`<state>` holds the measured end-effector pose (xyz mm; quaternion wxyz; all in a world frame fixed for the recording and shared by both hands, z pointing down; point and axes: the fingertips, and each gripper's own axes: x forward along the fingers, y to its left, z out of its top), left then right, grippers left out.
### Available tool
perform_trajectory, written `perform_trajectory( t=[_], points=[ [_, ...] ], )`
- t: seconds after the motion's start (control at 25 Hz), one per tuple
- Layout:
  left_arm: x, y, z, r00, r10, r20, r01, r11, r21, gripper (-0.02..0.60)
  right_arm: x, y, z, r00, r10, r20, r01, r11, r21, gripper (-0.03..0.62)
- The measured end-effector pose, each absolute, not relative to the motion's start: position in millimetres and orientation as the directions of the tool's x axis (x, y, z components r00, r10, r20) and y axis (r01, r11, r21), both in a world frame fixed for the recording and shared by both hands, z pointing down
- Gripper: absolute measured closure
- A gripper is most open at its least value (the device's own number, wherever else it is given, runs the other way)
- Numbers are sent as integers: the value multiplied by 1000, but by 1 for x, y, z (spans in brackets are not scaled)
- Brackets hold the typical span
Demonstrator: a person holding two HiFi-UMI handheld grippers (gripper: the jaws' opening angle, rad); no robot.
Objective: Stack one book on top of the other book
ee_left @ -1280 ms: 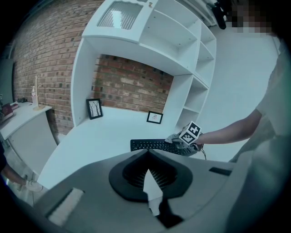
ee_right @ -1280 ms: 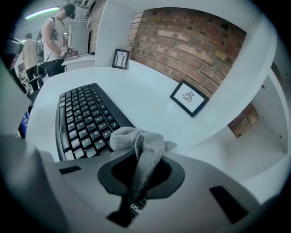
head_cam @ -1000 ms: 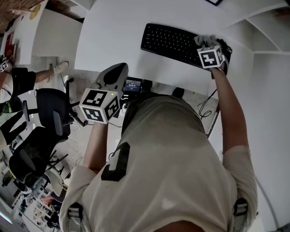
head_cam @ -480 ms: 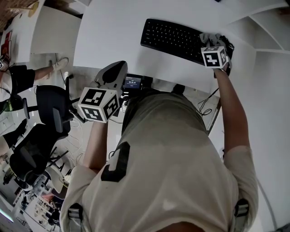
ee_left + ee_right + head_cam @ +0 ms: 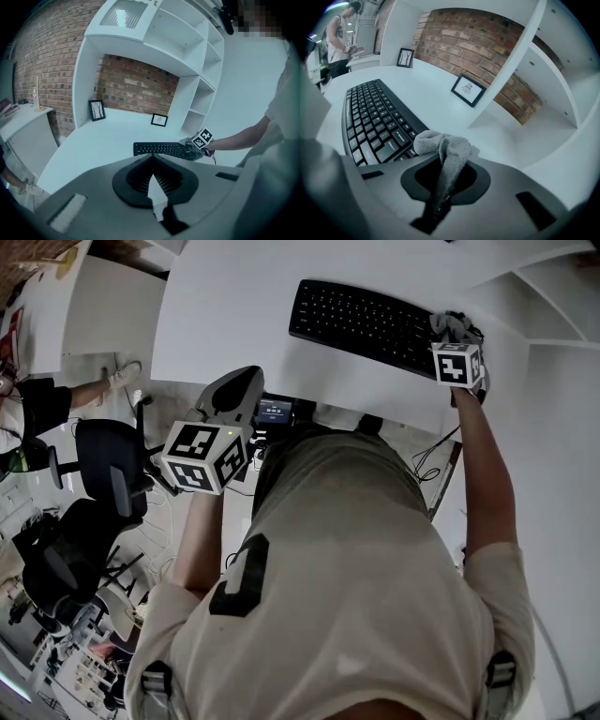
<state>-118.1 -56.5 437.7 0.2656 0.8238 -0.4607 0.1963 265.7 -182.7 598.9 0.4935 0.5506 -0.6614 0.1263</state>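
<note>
Books cannot be made out in any view. The right gripper (image 5: 444,159) pinches a grey cloth (image 5: 440,143) at the right end of a black keyboard (image 5: 370,122) on the white desk (image 5: 234,306). The left gripper (image 5: 152,161), held off the desk's edge, has its jaws together at the tips on nothing.

I see a black keyboard (image 5: 361,324) on a plain white desk (image 5: 225,315). The cloth (image 5: 443,147) in my right gripper (image 5: 449,163) is pale grey with a fine woven grain. The cube (image 5: 203,457) on my left gripper (image 5: 152,161) is white, printed with black square markers; both gripper bodies are grey. The wall (image 5: 487,44) is red-brown brick with pale mortar lines, the shelves (image 5: 543,70) are white, and a small picture (image 5: 467,89) has a black frame round white.
</note>
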Motion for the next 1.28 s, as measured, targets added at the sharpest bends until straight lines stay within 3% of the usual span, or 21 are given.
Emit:
perform_trajectory(
  t=[1.0, 1.2, 1.28],
  points=[
    [-125, -49, 438, 496, -663, 561, -865, -434, 252, 578, 361, -158, 597, 255, -542, 801, -915, 133, 381, 570],
    [-126, -51, 438, 498, -668, 554, -864, -436, 252, 578, 375, -147, 578, 266, -583, 768, -930, 53, 363, 571],
    [-129, -52, 439, 500, -666, 554, -863, -436, 255, 578, 361, -149, 560, 207, -643, 738, -957, 23, 289, 571]
  ],
)
